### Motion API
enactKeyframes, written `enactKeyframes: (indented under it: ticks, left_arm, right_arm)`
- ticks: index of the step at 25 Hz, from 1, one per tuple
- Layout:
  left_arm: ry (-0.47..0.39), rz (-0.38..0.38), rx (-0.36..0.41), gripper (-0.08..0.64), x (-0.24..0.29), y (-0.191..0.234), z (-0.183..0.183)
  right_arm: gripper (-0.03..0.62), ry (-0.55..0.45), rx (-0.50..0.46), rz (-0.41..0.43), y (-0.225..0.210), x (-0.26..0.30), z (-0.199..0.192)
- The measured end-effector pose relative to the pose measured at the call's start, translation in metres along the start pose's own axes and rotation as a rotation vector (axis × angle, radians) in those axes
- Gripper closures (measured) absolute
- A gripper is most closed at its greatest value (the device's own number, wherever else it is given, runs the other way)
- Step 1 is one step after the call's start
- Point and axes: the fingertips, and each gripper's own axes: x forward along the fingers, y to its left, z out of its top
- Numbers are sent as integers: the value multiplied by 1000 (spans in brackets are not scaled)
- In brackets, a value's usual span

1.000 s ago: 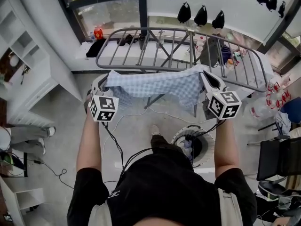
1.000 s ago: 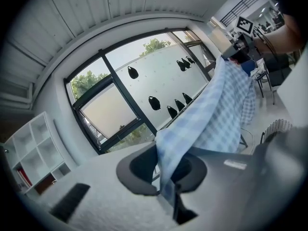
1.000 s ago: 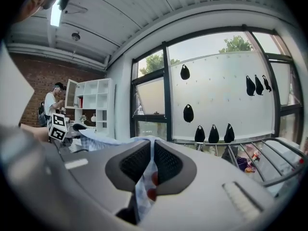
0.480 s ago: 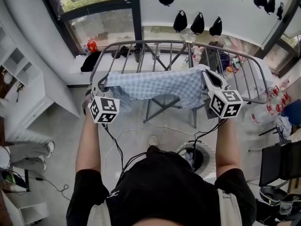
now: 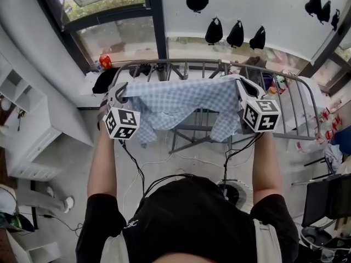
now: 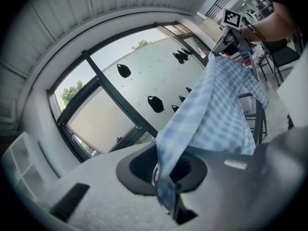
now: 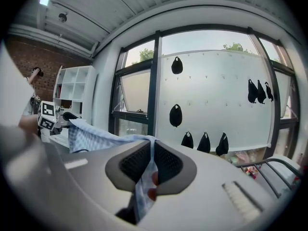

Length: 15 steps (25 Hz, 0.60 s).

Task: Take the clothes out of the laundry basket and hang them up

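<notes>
A blue-and-white checked shirt [image 5: 184, 106] is stretched between my two grippers above the grey drying rack [image 5: 293, 95]. My left gripper [image 5: 119, 95] is shut on its left end, and in the left gripper view the cloth [image 6: 211, 109] runs out from the jaws toward the other gripper. The right gripper [image 5: 245, 90] is shut on the shirt's right end; in the right gripper view the fabric [image 7: 144, 186] is pinched between the black pads [image 7: 166, 162]. The laundry basket [image 5: 233, 190] shows on the floor behind my right arm, mostly hidden.
Black caps [image 5: 236, 33] hang on the white wall behind the rack. A window [image 5: 118, 34] with dark frames stands at the back left, white shelving [image 5: 27, 125] at the left. A black chair [image 5: 326, 199] and clutter sit at the right. Cables [image 5: 137, 174] trail on the floor.
Both grippers have carried the stretched shirt forward, from in front of the rack to over its rails. The basket has slid back under my body in the view.
</notes>
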Motion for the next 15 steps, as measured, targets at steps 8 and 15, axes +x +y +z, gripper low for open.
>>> enactKeyframes:
  ticks: [8,15]
  left_arm:
    - [121,-122,4,531,87,-10,-37]
    - [246,-233,-21,531,137,-41,-82]
  right_arm:
    - [552,154,-25,-1,-23,88,-39]
    - [552,319,-85,10,-28,139,-96]
